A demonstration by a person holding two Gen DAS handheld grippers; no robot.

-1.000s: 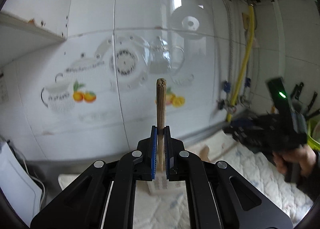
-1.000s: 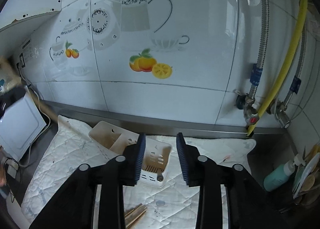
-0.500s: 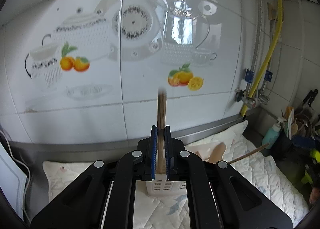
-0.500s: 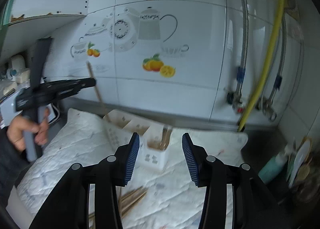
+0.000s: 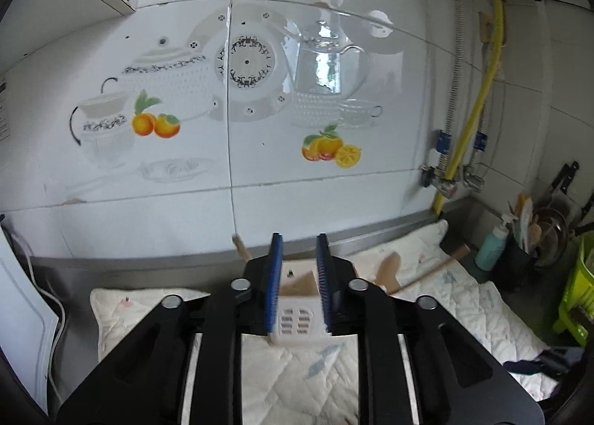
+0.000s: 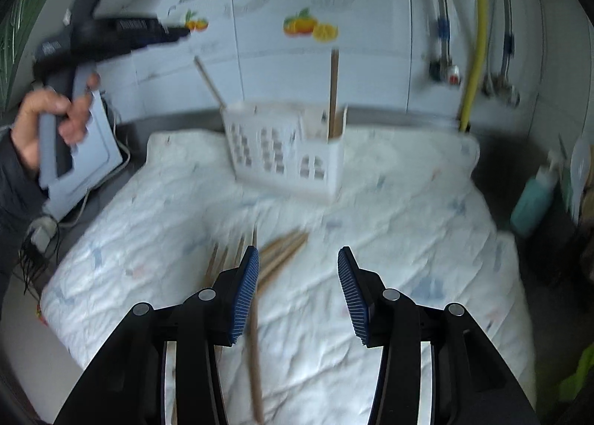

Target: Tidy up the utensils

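The right gripper (image 6: 297, 287) is spread over loose chopsticks (image 6: 282, 250) on the cloth (image 6: 408, 239); it should go low and pinch one stick only. The left gripper (image 5: 299, 280) is spread and empty near the caddy (image 6: 286, 154) (two sticks stand inside). Motion blur hides how many sticks lie there.

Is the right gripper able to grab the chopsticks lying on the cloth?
Probably yes. The right gripper is open, and the loose chopsticks lie bare on the white cloth just ahead of its left finger. The white holder stands farther back, out of the way.
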